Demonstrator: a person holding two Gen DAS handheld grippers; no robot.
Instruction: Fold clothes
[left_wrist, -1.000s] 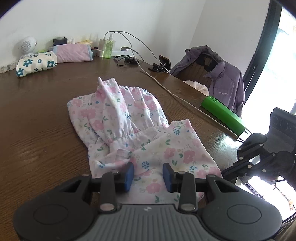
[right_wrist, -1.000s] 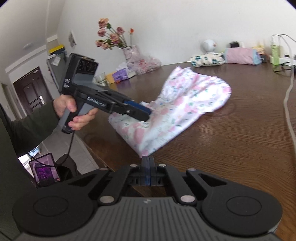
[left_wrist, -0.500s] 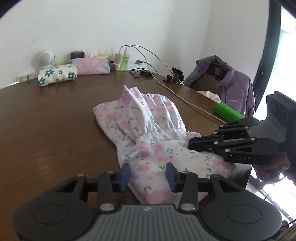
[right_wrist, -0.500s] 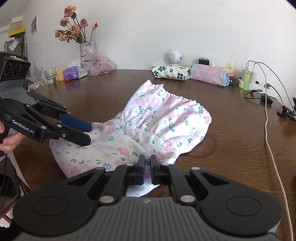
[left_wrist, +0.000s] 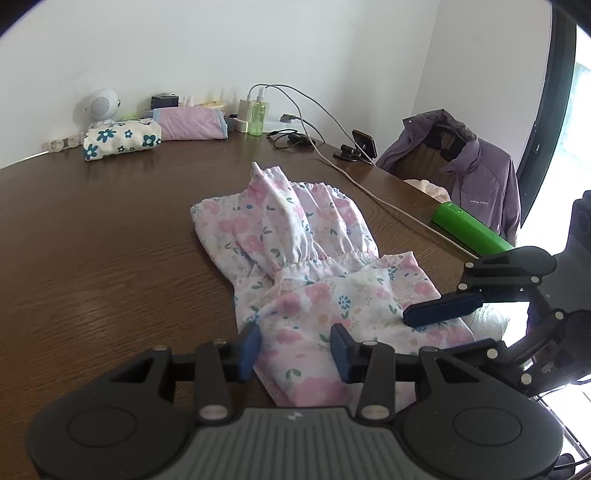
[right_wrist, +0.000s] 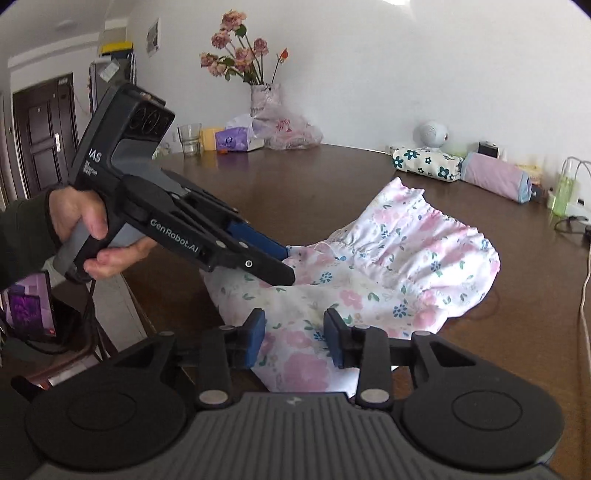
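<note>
A floral garment in pink and white (its gathered ruffle end farthest from the cameras) is spread on the brown wooden table, its near end lying at the table edge. The left gripper is held partly open over that near end, fabric seen between its blue pads without being pinched. The right gripper is opening, cloth likewise lying loose between its jaws. A green cylinder and a white cable are seen beside the garment.
</note>
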